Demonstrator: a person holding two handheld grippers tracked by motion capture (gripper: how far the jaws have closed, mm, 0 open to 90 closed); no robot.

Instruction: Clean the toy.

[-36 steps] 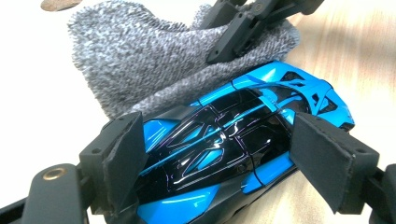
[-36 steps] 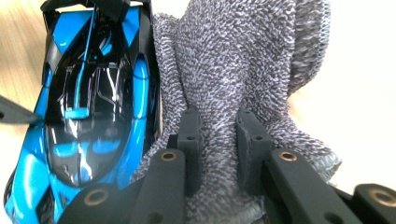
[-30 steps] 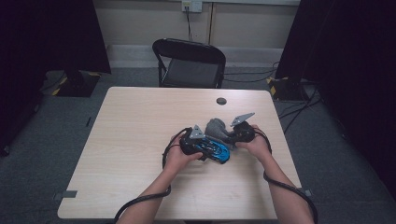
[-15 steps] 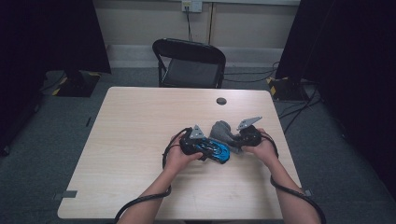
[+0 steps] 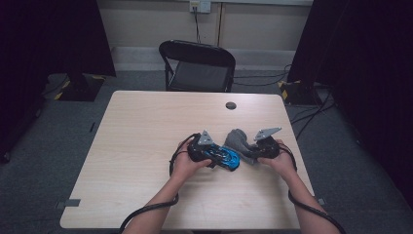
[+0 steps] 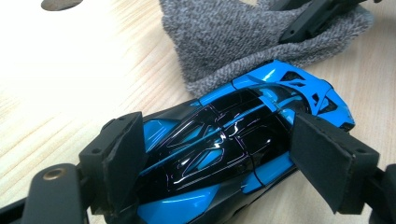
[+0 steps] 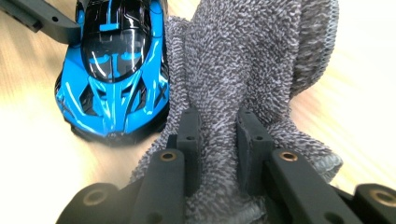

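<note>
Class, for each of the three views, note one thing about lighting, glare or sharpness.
High view: dim, dark at both sides. Left gripper view: table washed out upper left, glints on the toy car. Right gripper view: table overexposed at right, grey cloth sharp.

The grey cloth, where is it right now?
The cloth lies right of the table's centre in the high view, bunched against the blue toy car and pinched in the right gripper.

Glossy plastic car — nubby grey cloth, wood-grain table
</note>
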